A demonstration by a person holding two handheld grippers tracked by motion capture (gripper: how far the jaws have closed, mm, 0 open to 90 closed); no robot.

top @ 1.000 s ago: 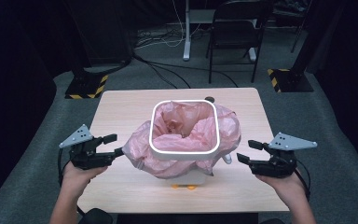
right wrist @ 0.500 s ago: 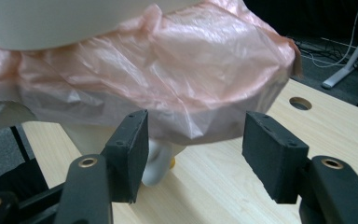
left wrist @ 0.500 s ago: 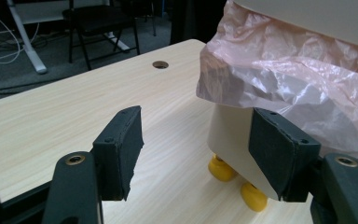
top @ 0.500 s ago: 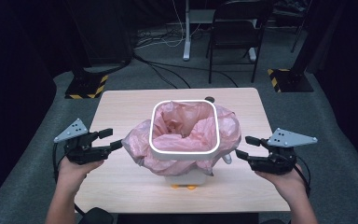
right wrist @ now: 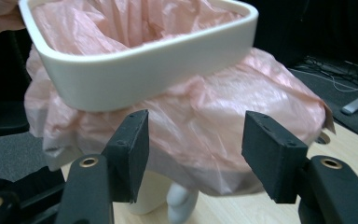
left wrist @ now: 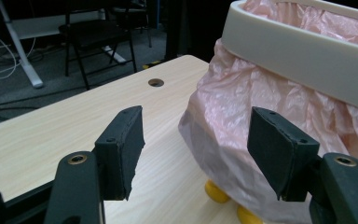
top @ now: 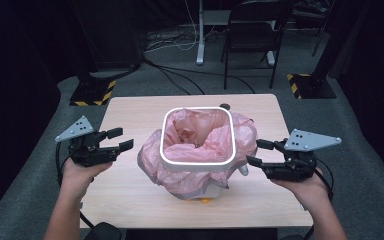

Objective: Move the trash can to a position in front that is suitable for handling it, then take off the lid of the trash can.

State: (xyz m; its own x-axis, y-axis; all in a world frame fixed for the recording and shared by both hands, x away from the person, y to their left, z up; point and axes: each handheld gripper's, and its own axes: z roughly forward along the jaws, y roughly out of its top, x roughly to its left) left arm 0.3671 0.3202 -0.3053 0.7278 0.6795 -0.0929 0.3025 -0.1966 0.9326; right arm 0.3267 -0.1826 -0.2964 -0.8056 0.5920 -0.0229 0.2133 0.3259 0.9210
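A white bin with a rounded square rim (top: 197, 162) stands mid-table, and a pink plastic bag (top: 152, 160) lines it and hangs crumpled over its sides. My left gripper (top: 122, 139) hovers just left of the bag, open, and its jaws have just been closing slightly on nothing. In the left gripper view the gripper (left wrist: 196, 154) faces the bag (left wrist: 242, 116) below the rim (left wrist: 298, 56). My right gripper (top: 255, 152) hovers at the bin's right, open and empty, after the same slight closing. In the right gripper view the gripper (right wrist: 193, 149) points at the bag (right wrist: 242, 98) under the rim (right wrist: 144, 65).
The wooden table (top: 130, 115) has a cable hole (top: 225, 106) behind the bin. Yellow feet (left wrist: 216, 191) and white legs (right wrist: 182, 205) show under the bag. A black chair (top: 255, 35) and floor cables lie beyond the table's far edge.
Both grippers have risen a little beside the bin, the left one also drifting slightly outward. The bin and bag have stayed put.
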